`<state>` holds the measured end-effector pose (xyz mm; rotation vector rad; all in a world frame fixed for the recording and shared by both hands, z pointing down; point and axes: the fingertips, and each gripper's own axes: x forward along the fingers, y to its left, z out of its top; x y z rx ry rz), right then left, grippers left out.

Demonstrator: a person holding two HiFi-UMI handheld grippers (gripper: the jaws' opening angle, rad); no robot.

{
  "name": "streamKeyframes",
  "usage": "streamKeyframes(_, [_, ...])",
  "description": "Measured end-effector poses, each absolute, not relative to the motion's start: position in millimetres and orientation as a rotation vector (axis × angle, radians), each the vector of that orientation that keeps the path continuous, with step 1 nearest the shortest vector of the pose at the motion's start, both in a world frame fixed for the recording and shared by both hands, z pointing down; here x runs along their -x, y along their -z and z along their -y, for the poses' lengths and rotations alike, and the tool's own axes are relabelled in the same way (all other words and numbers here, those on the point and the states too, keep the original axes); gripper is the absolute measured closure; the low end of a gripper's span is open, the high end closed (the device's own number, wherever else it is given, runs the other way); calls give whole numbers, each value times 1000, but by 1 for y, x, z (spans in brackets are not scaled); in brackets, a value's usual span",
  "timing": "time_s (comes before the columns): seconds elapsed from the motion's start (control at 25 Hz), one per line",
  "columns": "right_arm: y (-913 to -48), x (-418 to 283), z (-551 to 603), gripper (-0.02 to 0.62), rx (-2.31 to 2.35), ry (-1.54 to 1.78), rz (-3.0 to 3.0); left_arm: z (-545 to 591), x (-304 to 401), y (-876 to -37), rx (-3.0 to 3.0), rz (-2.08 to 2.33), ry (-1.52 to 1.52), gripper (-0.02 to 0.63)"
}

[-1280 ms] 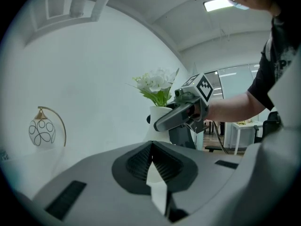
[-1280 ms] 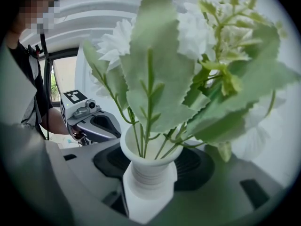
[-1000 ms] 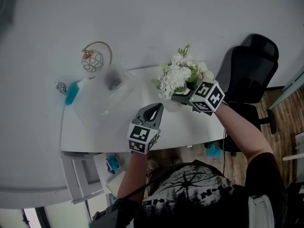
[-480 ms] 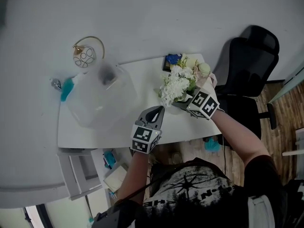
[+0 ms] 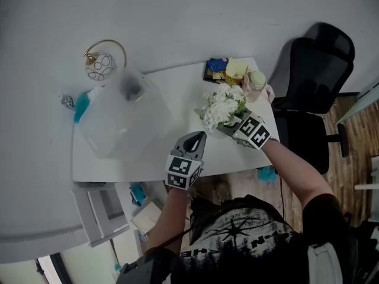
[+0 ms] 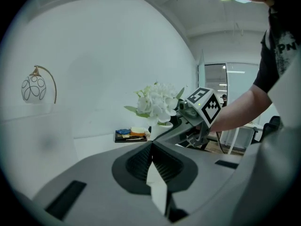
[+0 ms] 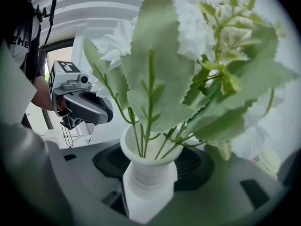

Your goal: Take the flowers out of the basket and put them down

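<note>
A bunch of white flowers (image 5: 222,105) with green leaves stands in a small white ribbed vase (image 7: 148,173). My right gripper (image 5: 230,125) is shut on the vase, over the right part of the white table (image 5: 177,93). The leaves (image 7: 160,79) fill the right gripper view. Whether the vase touches the table is hidden. A translucent basket (image 5: 121,114) sits at the table's left. My left gripper (image 5: 195,139) hovers at the front edge, its jaws shut and empty (image 6: 151,147). From there I see the flowers (image 6: 157,102) and the right gripper (image 6: 181,111) ahead.
At the table's back right corner lies a dark tray (image 5: 210,76) with blue and yellow items, and a pale cup (image 5: 254,83) beside it. A black office chair (image 5: 314,70) stands to the right. A round wire ornament (image 5: 100,64) hangs on the wall. Shelving (image 5: 103,209) sits below the front left.
The right gripper and flowers have come down and toward me, away from the table's back corner, so the tray behind them now shows. The left gripper has barely moved.
</note>
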<state>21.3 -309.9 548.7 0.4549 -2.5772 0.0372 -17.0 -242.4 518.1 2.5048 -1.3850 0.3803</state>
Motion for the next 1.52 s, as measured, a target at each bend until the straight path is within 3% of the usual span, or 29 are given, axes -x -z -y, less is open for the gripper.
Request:
streamKeyframes(0.96, [-559, 3, 339, 334, -644, -74, 2734, 248, 21, -543, -2456, 1365, -331, 595])
streamKeyframes(1.16, [-566, -1, 342, 293, -684, -138, 2713, 248, 20, -544, -2450, 1364, -324, 595])
streamKeyframes(1.52, [-570, -15, 329, 290, -693, -147, 2694, 248, 12, -538, -2459, 1357, -307, 595])
